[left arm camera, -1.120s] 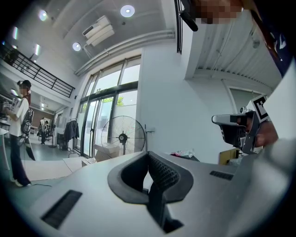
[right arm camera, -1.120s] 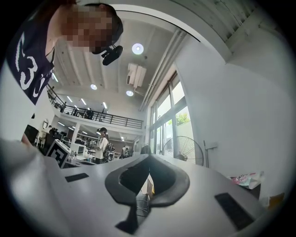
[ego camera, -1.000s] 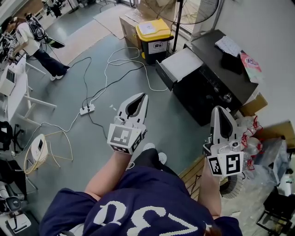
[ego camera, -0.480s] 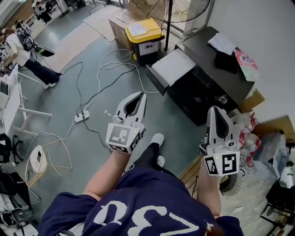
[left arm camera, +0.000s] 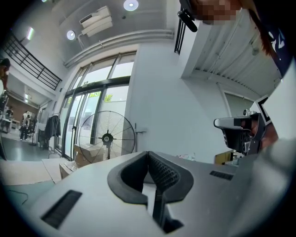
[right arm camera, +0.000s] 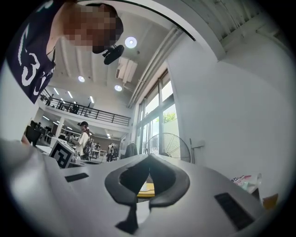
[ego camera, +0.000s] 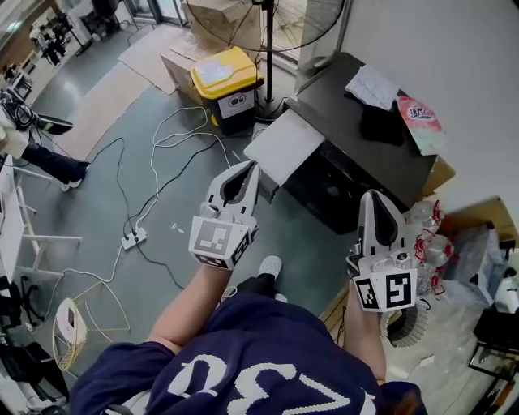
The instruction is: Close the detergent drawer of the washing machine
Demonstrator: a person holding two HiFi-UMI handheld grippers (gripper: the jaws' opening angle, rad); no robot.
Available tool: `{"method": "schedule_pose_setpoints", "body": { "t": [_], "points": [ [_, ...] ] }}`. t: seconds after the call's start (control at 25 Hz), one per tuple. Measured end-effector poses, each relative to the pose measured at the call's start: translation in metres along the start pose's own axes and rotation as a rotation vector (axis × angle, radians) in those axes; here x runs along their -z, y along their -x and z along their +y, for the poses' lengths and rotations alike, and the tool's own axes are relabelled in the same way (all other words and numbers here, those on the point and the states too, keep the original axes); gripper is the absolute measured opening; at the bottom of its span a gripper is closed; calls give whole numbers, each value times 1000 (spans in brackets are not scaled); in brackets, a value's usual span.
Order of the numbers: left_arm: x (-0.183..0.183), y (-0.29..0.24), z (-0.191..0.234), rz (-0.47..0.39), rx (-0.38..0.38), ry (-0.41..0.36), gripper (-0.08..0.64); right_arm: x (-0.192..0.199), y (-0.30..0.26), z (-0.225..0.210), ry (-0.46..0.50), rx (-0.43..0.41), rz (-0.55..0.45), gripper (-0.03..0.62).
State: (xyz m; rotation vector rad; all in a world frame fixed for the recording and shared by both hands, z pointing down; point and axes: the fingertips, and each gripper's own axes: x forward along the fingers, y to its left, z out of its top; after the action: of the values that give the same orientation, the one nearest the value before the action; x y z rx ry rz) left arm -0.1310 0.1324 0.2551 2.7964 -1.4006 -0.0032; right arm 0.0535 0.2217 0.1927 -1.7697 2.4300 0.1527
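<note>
Pale drawer (ego camera: 284, 144) juts open from the black machine (ego camera: 357, 158). Left gripper (ego camera: 253, 168) and right gripper (ego camera: 369, 198), jaws together and empty, hang short of the machine. I should push the drawer front squarely.

Pale detergent drawer (ego camera: 283, 147) juts open from black washing machine (ego camera: 339, 188)

Path to drawer (ego camera: 284, 146) free; yellow bin (ego camera: 224, 77), fan (ego camera: 304, 24) nearby.

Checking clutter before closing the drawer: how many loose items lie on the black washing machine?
3: a white crumpled sheet farthest away, a black bundle beside it, a pink-and-red packet by the wall. More may be hidden.
</note>
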Motion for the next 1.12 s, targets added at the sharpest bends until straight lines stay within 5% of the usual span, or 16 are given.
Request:
{"method": "schedule_pose_setpoints", "body": {
  "t": [0.24,0.6,1.12],
  "points": [
    [0,-54,26,0,54,-4,20,5,-42,-21,9,51,-9,15],
    [15,-94,48,22,38,15,20,25,-78,-46,-7,54,22,15],
    [16,-174,60,26,-72,0,20,41,-158,-108,-47,-107,10,15]
  ]
}}
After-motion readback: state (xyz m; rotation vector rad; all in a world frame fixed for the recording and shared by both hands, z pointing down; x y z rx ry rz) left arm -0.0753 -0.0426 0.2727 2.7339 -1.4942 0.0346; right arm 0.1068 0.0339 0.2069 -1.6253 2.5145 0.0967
